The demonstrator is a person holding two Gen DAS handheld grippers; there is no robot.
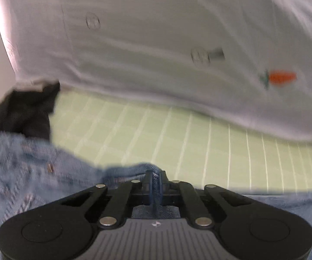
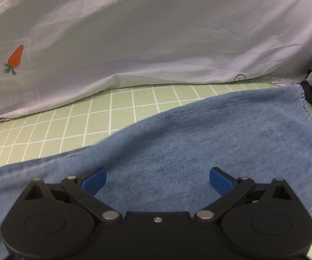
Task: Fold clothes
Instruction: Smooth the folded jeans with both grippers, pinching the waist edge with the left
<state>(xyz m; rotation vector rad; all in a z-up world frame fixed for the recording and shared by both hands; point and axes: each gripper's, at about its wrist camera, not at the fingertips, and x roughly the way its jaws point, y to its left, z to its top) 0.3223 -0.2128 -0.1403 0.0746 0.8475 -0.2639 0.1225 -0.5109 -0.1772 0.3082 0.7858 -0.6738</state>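
**Left jaws pinch denim, right jaws gape over blue cloth**

The left gripper [image 1: 154, 178] has its jaws clamped on a fold of the blue jeans [image 1: 32, 169]. The right gripper [image 2: 157, 178] hangs with jaws wide above the soft blue cloth [image 2: 199, 143]. Both lie on the green gridded worktop [image 2: 47, 125]; beyond lies a white shirt [image 2: 156, 32] with an embroidered carrot [image 2: 16, 57].
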